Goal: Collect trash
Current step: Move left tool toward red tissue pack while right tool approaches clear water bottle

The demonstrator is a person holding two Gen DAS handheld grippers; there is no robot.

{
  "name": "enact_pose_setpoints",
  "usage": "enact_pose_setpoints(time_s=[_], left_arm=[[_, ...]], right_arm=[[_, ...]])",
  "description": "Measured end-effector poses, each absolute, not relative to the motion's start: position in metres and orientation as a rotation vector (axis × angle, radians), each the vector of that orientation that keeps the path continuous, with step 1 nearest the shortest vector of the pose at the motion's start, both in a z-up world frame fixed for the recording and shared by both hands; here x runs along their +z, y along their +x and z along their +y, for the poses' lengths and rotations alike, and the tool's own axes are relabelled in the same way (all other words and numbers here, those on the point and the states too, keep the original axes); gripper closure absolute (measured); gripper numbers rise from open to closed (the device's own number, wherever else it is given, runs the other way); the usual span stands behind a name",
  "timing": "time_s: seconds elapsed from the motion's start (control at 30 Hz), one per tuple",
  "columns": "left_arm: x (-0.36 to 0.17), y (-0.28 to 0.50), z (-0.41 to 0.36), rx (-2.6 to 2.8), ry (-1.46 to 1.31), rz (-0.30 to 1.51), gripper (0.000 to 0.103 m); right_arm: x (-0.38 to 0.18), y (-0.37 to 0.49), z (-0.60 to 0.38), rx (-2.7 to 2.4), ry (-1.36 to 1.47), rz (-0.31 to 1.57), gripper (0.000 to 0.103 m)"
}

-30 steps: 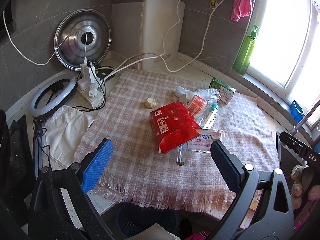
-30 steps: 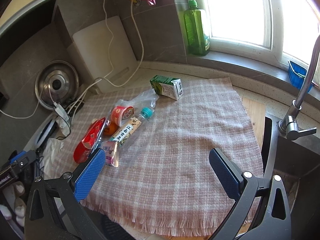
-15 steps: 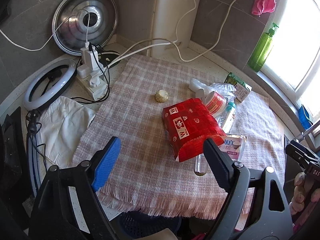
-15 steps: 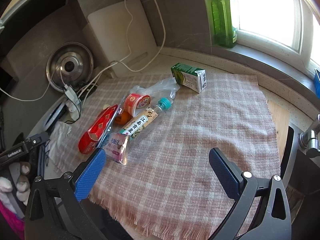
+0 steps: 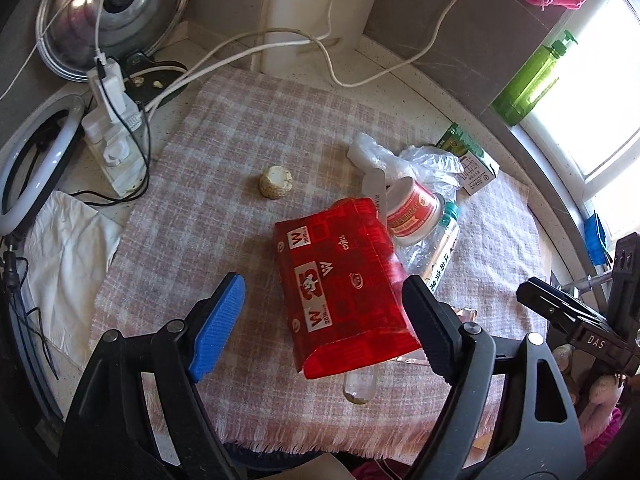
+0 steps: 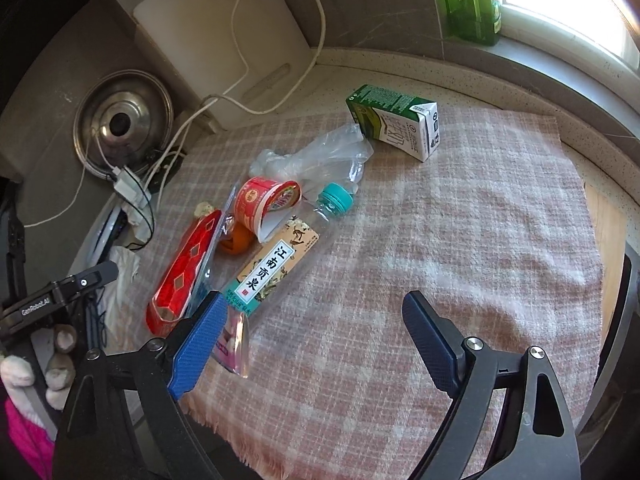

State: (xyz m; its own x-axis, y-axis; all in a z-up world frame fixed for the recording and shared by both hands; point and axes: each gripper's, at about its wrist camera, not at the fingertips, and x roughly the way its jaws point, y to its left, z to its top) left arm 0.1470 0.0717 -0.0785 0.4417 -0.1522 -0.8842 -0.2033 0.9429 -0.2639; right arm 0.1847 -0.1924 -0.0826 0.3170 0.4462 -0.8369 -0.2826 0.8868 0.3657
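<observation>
Closing in since a second ago: both grippers nearer the trash pile on the plaid cloth (image 5: 208,168), jaws spread as before.

Left gripper (image 5: 320,320) empty, straddling the near end of the red packet (image 5: 340,284), not touching. Right gripper (image 6: 312,344) empty; its left finger overlaps the pink wrapper (image 6: 234,340) beside the water bottle (image 6: 280,256). Green carton (image 6: 396,124) well apart.
</observation>
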Motion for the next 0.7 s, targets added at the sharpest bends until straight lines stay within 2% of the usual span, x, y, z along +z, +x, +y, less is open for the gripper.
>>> enact_pose_setpoints(time_s=[0.27,0.47,0.7], left_arm=[[-0.099,0.184,0.053,0.024,-0.319,1.264,0.019],[-0.096,0.192,0.037,0.022,-0.282,1.285,0.019],[-0.106,0.199,-0.007,0.120,0.054,1.329,0.019]], right_arm=[[-0.115,0.214,-0.172,0.491,0.270,1.290,0.014],[-0.133,0.220,-0.171,0.482,0.342,1.344,0.014],[-0.139,0.226,-0.173,0.457,0.342,1.341,0.014]])
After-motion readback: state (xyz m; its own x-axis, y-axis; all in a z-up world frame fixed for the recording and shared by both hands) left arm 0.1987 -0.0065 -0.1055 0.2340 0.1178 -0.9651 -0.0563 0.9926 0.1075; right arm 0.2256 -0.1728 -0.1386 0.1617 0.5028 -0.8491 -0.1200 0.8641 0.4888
